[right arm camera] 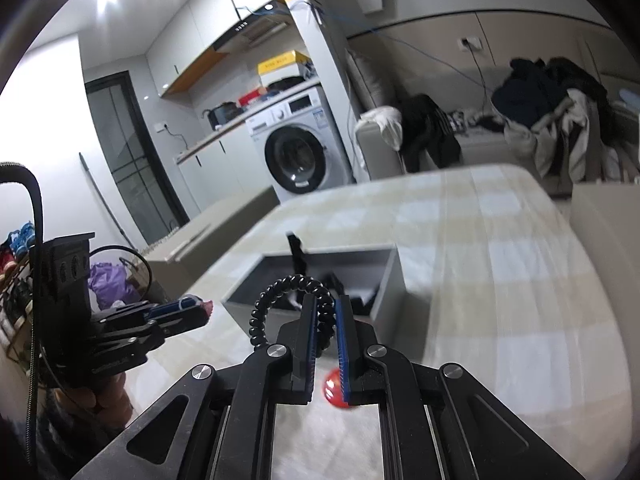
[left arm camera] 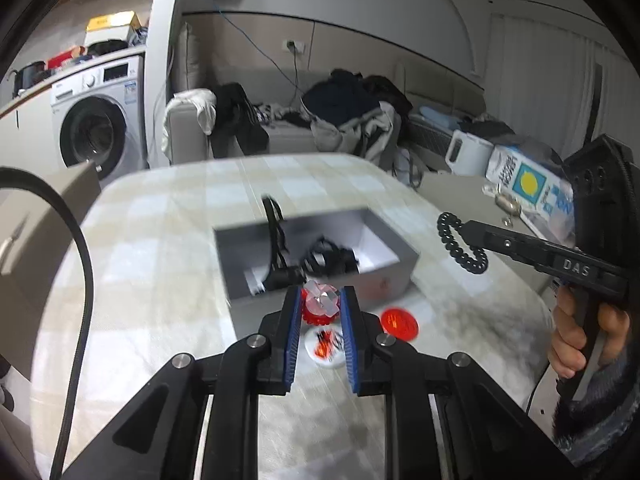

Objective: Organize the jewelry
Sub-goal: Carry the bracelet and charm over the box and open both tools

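My left gripper [left arm camera: 320, 294] is shut on a red beaded bracelet [left arm camera: 318, 308] with a pale pink stone, held just above the table in front of the grey box [left arm camera: 384, 276]. The open box holds black cords or jewellery [left arm camera: 326, 258]. My right gripper [right arm camera: 326, 314] is shut on a black beaded bracelet [right arm camera: 276, 294], which loops out to the left of its fingers, above the near side of the grey box [right arm camera: 390, 300]. In the left wrist view the right gripper [left arm camera: 474, 232] and black beaded bracelet [left arm camera: 456, 246] hang right of the box. A red disc [left arm camera: 399, 322] and a white round piece [left arm camera: 326, 348] lie on the cloth.
The table [left arm camera: 160, 240] has a pale checked cloth. To its right a lower surface carries a white kettle [left arm camera: 466, 152] and a blue-and-yellow carton [left arm camera: 528, 184]. Behind stand a washing machine [right arm camera: 300, 148] and a sofa [left arm camera: 288, 136] piled with clothes. A hand [left arm camera: 580, 332] grips the right tool.
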### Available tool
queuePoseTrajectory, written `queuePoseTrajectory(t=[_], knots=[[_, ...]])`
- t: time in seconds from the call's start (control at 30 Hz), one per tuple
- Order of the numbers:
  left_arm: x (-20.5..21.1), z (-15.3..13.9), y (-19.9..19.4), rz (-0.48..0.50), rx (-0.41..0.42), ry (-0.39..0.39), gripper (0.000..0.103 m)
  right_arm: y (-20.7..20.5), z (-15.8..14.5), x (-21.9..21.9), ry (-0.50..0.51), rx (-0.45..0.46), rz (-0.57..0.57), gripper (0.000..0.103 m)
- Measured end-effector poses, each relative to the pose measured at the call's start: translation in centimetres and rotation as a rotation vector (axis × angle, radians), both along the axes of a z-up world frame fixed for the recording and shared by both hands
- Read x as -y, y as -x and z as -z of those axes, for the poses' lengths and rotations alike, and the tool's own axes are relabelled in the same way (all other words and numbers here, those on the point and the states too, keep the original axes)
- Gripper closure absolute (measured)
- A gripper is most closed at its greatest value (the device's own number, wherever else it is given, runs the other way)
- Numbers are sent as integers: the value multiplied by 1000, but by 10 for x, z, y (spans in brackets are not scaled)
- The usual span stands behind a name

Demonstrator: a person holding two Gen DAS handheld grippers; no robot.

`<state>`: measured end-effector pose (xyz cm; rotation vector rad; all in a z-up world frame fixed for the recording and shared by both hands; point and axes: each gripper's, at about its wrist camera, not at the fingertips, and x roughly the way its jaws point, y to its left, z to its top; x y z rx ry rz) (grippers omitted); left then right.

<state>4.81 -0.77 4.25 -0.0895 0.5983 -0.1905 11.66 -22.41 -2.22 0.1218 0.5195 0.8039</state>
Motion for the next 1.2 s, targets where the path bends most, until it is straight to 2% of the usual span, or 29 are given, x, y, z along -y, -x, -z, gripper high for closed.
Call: queuePoseTrajectory(t=[0.23, 0.37, 0.47, 0.63, 0.73, 0.93, 1.2], knots=[[-11, -22, -11, -27, 64, -1, 89, -6, -28, -15, -27, 34, 2, 95], [-12, -25, -26, -17, 87, -18, 89, -17, -36, -20, -60, 38, 1, 95], [-17, -16, -34, -36, 74, -7, 89, -25, -31, -20, -71, 26, 19, 95], [-22, -4, -39, -67, 57, -35, 89, -35, -20, -20, -58, -2, 39, 95], [-25, -2, -41, -66, 56, -6, 89, -38, -15, -19, -58, -8, 54, 95], [-24, 5, -43, -65, 57, -6, 89, -39, -8, -23, -59, -6, 82, 95], [-21, 14, -47, -59, 51, -13, 89, -42, 5, -36, -13, -15, 83, 95]])
